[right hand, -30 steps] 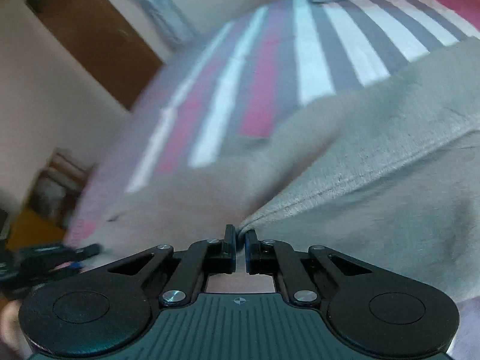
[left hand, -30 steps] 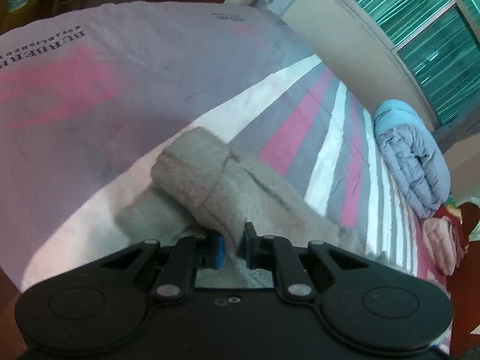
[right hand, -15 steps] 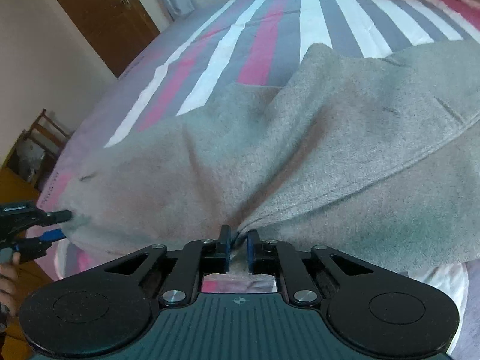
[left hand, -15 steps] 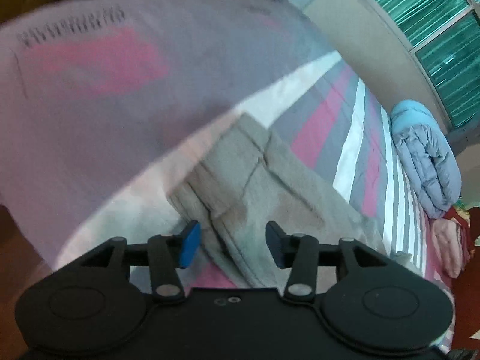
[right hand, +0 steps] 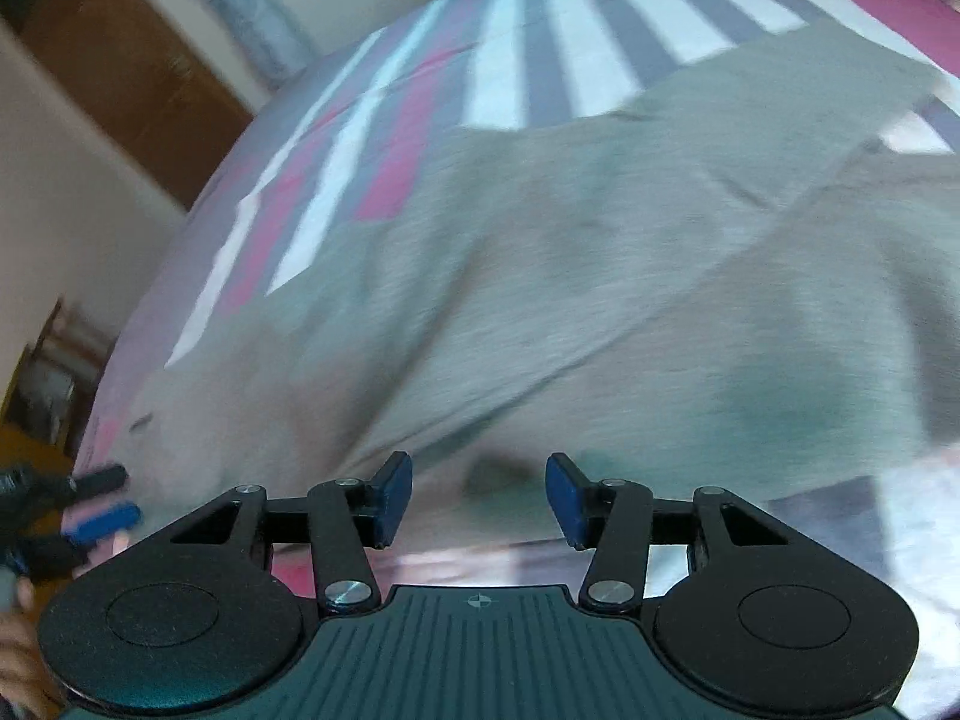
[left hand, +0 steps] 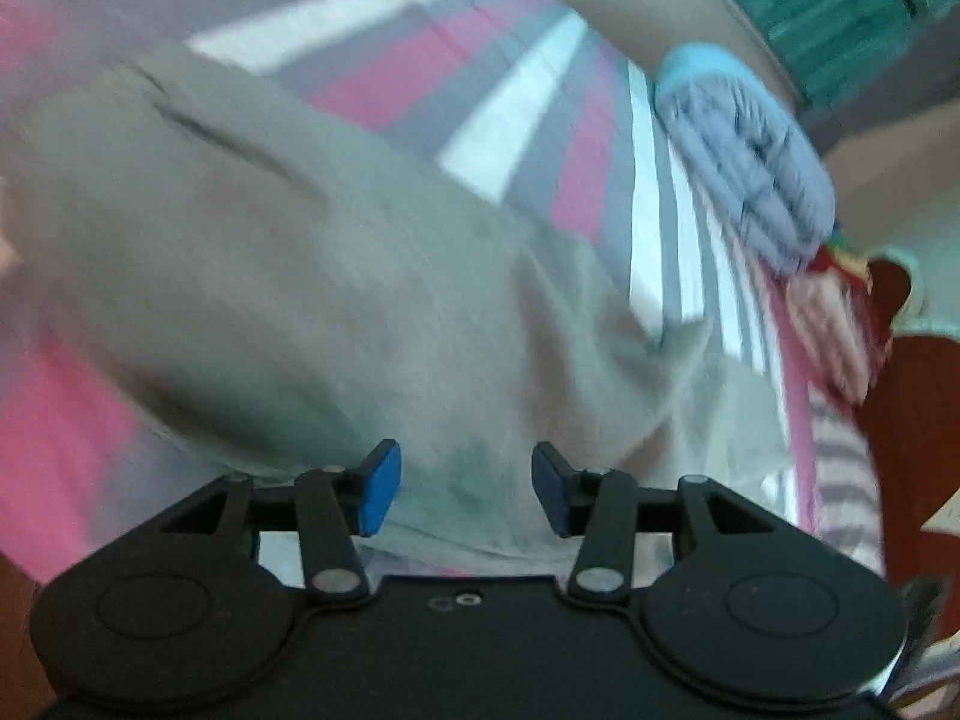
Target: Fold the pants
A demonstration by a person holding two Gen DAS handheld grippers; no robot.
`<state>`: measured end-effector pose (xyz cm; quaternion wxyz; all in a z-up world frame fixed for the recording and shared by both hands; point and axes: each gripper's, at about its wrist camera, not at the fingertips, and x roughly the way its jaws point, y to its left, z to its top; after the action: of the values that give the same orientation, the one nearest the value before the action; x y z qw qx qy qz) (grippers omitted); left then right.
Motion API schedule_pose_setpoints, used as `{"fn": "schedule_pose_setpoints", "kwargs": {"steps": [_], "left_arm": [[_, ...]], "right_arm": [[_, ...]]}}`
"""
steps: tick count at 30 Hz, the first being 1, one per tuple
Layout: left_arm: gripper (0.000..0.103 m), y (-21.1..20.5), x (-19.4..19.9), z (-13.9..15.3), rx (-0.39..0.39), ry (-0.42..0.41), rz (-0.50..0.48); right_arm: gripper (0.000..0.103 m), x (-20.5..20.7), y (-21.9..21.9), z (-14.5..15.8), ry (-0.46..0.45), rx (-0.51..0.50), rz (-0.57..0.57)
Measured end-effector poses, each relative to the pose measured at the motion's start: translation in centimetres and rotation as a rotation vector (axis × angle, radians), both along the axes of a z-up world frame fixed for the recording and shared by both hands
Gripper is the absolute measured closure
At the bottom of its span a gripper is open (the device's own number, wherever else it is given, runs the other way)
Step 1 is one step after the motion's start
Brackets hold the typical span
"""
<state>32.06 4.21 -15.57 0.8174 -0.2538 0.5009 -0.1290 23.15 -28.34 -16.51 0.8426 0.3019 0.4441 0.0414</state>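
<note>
The grey pants (left hand: 312,276) lie spread flat on the striped bed (left hand: 498,120). They fill most of the right wrist view (right hand: 600,300), with a fold line running across them. My left gripper (left hand: 461,489) is open and empty just above the near edge of the pants. My right gripper (right hand: 478,498) is open and empty over the near edge of the pants. The left gripper also shows at the far left of the right wrist view (right hand: 96,501), with its blue pads apart by the pants' end.
A rolled blue-grey duvet (left hand: 744,180) and a pink bundle (left hand: 828,324) lie at the head of the bed. A brown door (right hand: 120,66) and a wooden shelf (right hand: 48,372) stand past the bed's left edge. Both views are motion-blurred.
Both grippers have opened and let go of the pants, the left first and then the right. The pants now lie flat on the bed. Both cameras have swung.
</note>
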Motion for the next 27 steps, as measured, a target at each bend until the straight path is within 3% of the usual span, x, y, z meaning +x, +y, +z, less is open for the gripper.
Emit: {"fn": "schedule_pose_setpoints", "kwargs": {"steps": [2,5,11,15,16,17,19,22,27], "left_arm": [[0.064,-1.7,-0.1,-1.8,0.065,0.019,-0.015],[0.063,-2.4,-0.6,-1.8,0.105,-0.009,-0.019],[0.063,-1.7,-0.1,-2.1,0.045,0.027,0.010],[0.063,-2.1,-0.2,-2.1,0.064,0.024,0.004],[0.063,-2.0,-0.4,-2.0,0.064,0.024,0.003],[0.063,-2.0,-0.4,-2.1,0.063,0.024,0.004],[0.063,-1.9,-0.5,-2.1,0.064,0.023,0.000],[0.063,-2.0,-0.5,-2.1,0.070,0.020,-0.007],[0.063,-2.2,-0.4,-2.0,0.078,0.011,-0.020]], "right_arm": [[0.053,0.0,-1.7,-0.3,0.015,0.014,-0.034],[0.054,0.4,-4.0,-1.1,0.044,0.087,-0.095],[0.054,3.5,-7.4,-3.6,0.099,0.264,-0.272],[0.054,5.3,-8.3,-4.0,0.065,0.273,-0.349],[0.067,5.4,-8.9,-4.1,0.054,0.281,-0.378],[0.089,5.6,-9.2,-4.2,0.048,0.297,-0.400],[0.094,5.4,-9.6,-4.3,0.029,0.331,-0.433],[0.097,3.7,-9.8,-3.3,-0.041,0.304,-0.453],[0.098,-0.8,-8.9,1.9,-0.240,0.179,-0.392]]}}
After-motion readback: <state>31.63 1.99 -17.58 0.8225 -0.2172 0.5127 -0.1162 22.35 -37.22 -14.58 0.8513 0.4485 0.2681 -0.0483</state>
